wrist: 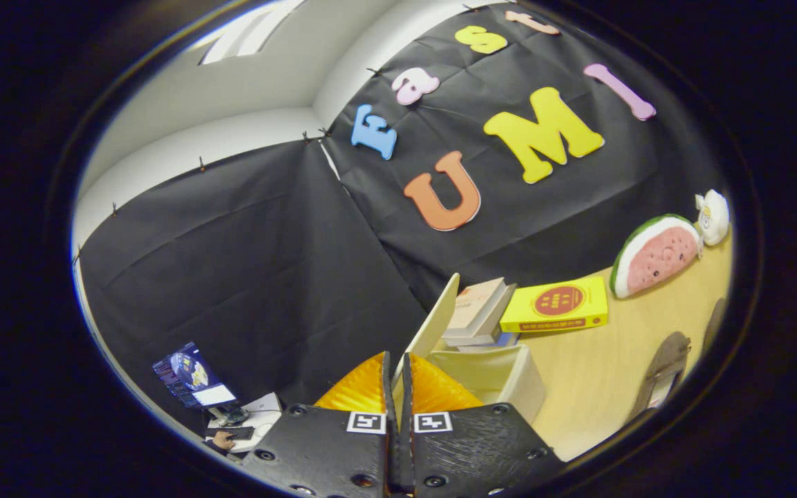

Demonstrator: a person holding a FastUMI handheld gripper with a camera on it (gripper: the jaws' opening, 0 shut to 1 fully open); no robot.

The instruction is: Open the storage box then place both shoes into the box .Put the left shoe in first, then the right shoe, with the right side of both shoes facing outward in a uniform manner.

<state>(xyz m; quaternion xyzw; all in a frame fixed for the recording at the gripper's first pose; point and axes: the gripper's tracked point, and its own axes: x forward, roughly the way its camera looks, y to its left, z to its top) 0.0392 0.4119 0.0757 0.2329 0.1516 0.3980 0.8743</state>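
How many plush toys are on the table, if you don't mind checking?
2: a watermelon-slice plush against the cloth wall beyond the yellow book, and a small white plush touching it. Others may be hidden.

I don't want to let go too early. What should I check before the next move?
1. Lid of the storage box raised: ok, it stands up steeply.
2. Grip: ok, the gripper is shut with the lid's edge between its fingers.
3. Lid will stay open if released: cannot tell.
4. Room behind the lid: cannot tell. The stacked books sit right beside it, and contact is unclear.
5. Box interior free: cannot tell, little of it shows.
6. Shoes ready: ok. One shoe and a second shoe lie on the table beyond the box. Which one is the left: cannot tell.
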